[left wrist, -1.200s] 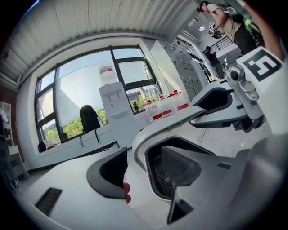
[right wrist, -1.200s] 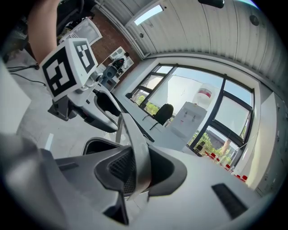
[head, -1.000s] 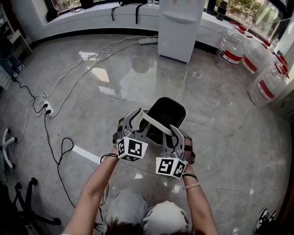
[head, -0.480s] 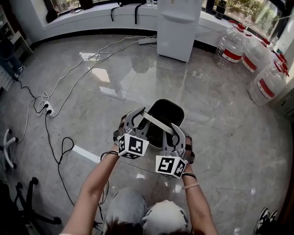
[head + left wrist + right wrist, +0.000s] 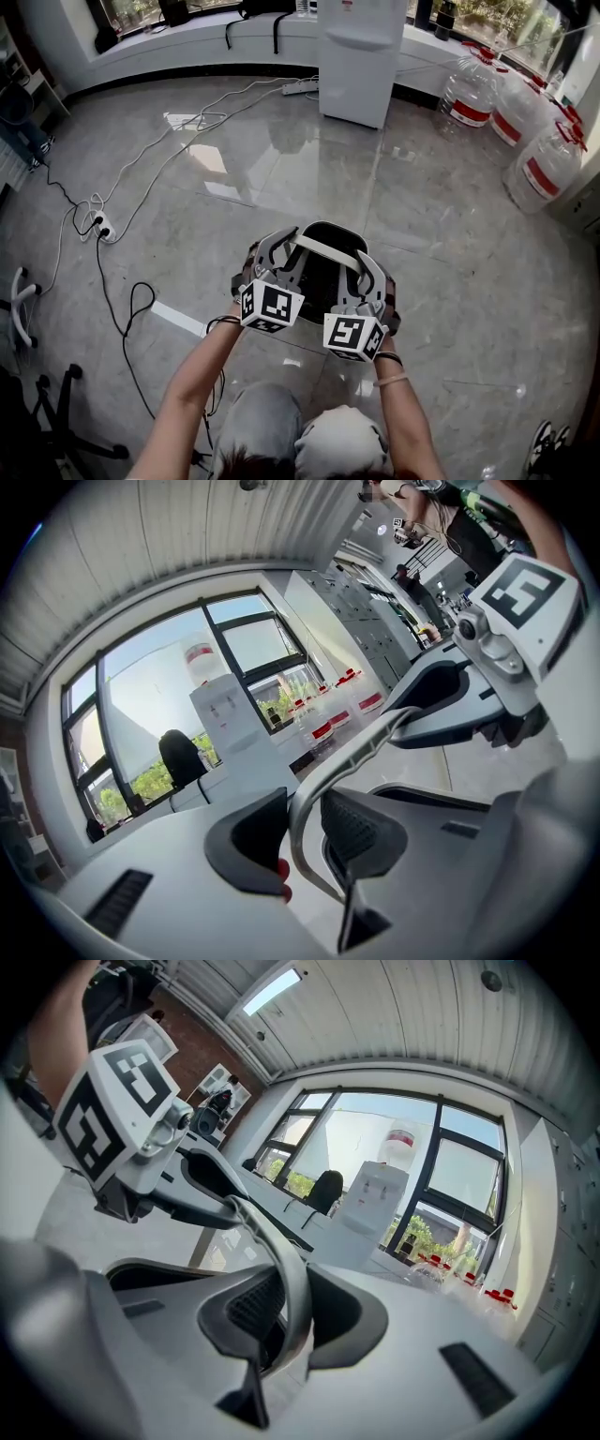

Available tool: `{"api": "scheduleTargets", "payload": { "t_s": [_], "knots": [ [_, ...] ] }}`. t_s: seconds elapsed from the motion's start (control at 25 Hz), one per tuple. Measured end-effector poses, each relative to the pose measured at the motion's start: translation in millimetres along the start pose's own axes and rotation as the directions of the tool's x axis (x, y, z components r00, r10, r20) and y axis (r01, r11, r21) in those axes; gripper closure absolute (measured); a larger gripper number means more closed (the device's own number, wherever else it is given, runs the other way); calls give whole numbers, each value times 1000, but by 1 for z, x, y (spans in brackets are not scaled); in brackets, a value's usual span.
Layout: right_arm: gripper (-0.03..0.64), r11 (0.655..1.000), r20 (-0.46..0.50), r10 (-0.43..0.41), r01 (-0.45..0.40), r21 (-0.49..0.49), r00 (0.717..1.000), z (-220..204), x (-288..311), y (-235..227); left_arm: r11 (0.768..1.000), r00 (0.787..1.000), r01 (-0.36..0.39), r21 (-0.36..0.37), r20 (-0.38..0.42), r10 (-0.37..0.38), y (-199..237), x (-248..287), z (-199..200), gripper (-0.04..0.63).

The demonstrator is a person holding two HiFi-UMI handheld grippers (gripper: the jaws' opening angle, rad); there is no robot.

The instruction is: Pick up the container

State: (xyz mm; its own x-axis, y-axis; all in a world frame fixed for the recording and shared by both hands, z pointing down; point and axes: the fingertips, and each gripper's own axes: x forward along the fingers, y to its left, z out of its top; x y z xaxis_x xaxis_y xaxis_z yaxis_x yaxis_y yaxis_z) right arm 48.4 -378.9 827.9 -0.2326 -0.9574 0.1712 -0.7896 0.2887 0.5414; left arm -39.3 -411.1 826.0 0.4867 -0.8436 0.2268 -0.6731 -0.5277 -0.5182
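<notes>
Left tongs (image 5: pixel 305 829) just been closing, now gripping handle (image 5: pixel 328 248). Right tongs (image 5: pixel 286 1312) narrow, clamped on same handle. Handle runs crosswise between both tongs; container (image 5: pixel 321 277) directly beneath, equally near each hand.

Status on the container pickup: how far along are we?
Done: both grips are on. The left hand-held gripper, whose jaws have just been closing, and the right hand-held gripper each clamp the pale handle. In hand: apparently taking the weight of the dark container. Left: a clear lift; floor clearance can't be told.
</notes>
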Motion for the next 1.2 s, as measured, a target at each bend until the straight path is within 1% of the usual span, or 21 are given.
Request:
{"api": "scheduleTargets", "payload": {
  "t_s": [0.16, 0.32, 0.56, 0.84, 1.0, 1.2],
  "knots": [
    [535, 1000, -13, 6, -5, 20, 1000, 3, -6, 0, 1000, 1000, -2, -28, 3, 2, -1, -14, 3, 479],
    [534, 999, 0, 9, -9, 34, 1000, 19, -12, 0, 998, 1000, -20, -52, 14, 20, 5, -32, 9, 479],
    [534, 998, 19, 17, -18, 56, 1000, 42, -20, 1, 998, 999, -43, -52, 31, 45, 18, -58, 23, 479],
    [534, 998, 23, 23, -24, 61, 999, 62, -27, -3, 998, 999, -32, -56, 42, 34, 29, -73, 36, 477],
    [534, 997, 26, 29, -31, 72, 999, 86, -37, -16, 998, 998, -31, -50, 59, 34, 37, -81, 59, 477],
    [537, 997, 30, 1, -3, 75, 1000, 109, -49, -44, 999, 995, -29, -36, 92, 32, 49, -87, 97, 476]
  ]
}}
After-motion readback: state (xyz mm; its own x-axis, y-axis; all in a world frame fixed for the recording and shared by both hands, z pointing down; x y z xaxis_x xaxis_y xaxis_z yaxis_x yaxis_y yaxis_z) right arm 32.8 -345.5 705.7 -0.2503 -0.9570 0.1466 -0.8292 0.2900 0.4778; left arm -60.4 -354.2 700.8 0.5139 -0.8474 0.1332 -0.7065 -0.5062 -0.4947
